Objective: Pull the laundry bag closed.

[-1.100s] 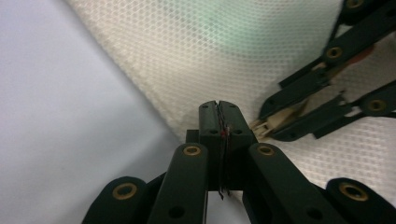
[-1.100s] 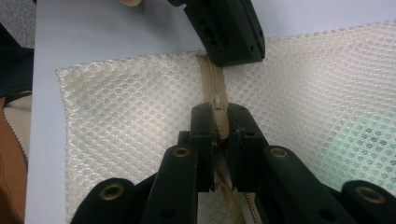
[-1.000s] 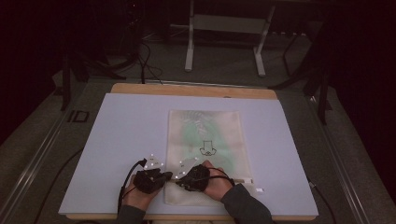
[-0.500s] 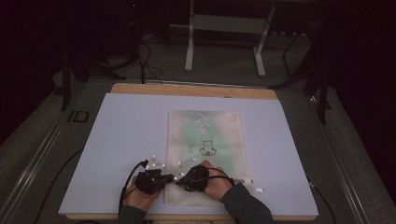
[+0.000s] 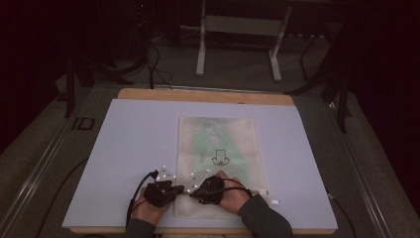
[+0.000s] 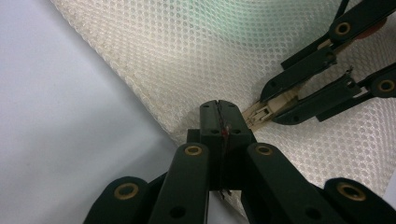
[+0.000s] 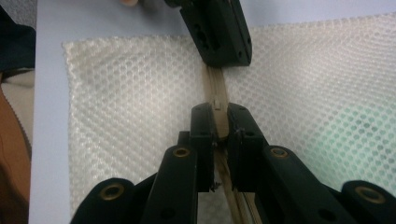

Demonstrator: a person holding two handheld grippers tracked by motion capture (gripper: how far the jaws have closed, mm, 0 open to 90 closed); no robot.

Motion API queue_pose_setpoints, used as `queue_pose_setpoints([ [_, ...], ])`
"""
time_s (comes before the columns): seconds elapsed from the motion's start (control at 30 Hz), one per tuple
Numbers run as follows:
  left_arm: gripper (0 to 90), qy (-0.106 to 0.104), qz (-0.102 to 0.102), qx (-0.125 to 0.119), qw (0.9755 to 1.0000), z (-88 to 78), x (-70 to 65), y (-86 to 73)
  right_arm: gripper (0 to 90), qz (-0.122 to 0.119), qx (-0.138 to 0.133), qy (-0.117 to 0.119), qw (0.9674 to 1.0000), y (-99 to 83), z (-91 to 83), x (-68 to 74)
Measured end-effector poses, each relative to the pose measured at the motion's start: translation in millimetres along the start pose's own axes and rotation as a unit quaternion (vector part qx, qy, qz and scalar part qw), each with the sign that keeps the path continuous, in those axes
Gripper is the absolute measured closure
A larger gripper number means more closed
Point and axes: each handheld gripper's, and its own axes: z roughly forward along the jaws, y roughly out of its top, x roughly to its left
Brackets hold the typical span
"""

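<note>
Dim workshop floor surrounds a pale lavender counter [image 5: 124,148], where a cream honeycomb-mesh zippered pouch [image 5: 218,148] lies flat near the front edge. Left gripper [image 6: 218,108] is clenched on the pouch's tan zipper band [image 7: 218,86]; right gripper [image 7: 218,116] pinches the zipper slider [image 6: 261,113]. Mesh looks light, limp and snag-prone, so the stiffer zipper band seems the best hold.
</note>
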Motion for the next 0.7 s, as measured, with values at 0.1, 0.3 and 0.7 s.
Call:
queue_pose_setpoints([
  [0.1, 89.3, -0.001, -0.002, 0.000, 1.0000, -0.1, 0.4, -0.1, 82.3, 0.003, 0.003, -0.002, 1.0000, -3.1, -2.6, 0.5],
  [0.3, 89.4, -0.001, -0.001, 0.000, 1.0000, -0.1, 0.3, -0.1, 82.3, 0.000, 0.007, -0.003, 1.0000, -5.9, -5.3, 0.1],
  [0.7, 89.4, -0.002, 0.000, 0.002, 1.0000, -0.1, 0.5, 0.4, 82.3, -0.003, 0.018, -0.005, 0.9998, -10.6, -10.0, 0.8],
])
